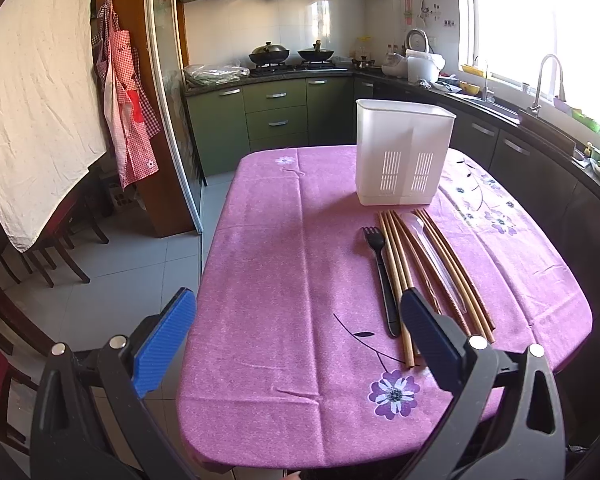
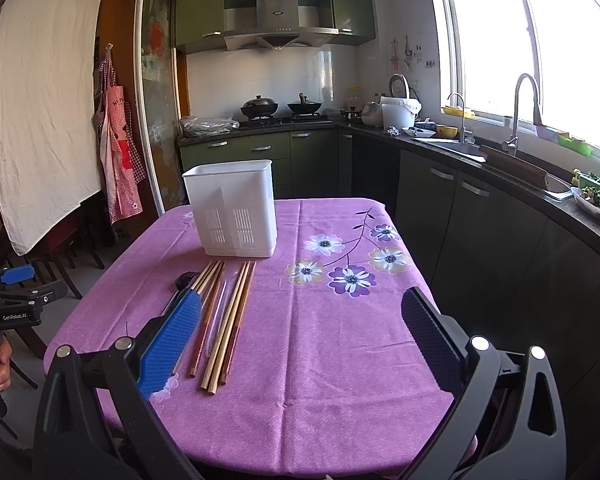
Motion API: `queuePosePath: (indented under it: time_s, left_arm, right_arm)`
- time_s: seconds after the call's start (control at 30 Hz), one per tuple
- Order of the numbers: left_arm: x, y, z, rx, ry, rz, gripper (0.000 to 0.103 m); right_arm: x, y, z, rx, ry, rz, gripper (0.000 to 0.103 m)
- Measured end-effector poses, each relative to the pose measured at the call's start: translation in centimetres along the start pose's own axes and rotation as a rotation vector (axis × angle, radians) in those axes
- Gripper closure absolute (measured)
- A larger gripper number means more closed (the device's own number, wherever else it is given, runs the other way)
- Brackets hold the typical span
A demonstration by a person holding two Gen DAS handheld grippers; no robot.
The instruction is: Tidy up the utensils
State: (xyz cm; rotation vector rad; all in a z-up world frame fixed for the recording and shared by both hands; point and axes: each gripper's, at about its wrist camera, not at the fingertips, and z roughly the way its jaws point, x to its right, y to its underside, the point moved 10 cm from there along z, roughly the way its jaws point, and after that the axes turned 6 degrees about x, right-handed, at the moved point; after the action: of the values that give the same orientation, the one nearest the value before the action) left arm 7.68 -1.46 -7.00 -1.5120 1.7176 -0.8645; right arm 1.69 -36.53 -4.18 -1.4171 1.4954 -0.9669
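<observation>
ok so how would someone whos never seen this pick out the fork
Start at the purple flowered tablecloth and find the white slotted utensil holder standing on it. Just in front lies a row of long utensils, mostly wooden chopsticks. The black plastic fork is the outermost piece on the left, the only dark one, with tines.

On the purple tablecloth (image 1: 284,280) stands one white utensil holder (image 1: 402,152), its front wall showing two slotted panels. In front of it lie one black fork (image 1: 382,276) and one clear plastic utensil (image 1: 428,248) among a bunch of wooden chopsticks (image 1: 404,268); about seven sticks can be made out, though overlap leaves the exact number unsure. Two woks (image 1: 269,54) sit on the stove behind. Two taps (image 2: 526,108) rise at the sink.
</observation>
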Motion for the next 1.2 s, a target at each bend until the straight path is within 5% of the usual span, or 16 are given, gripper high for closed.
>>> queuePosePath:
  time_s: [1.2]
  left_arm:
    - [0.06,-0.57,-0.45,0.009,0.002,0.008,0.006]
  right_arm:
    - [0.09,0.01,-0.05,0.005,0.002,0.003,0.004]
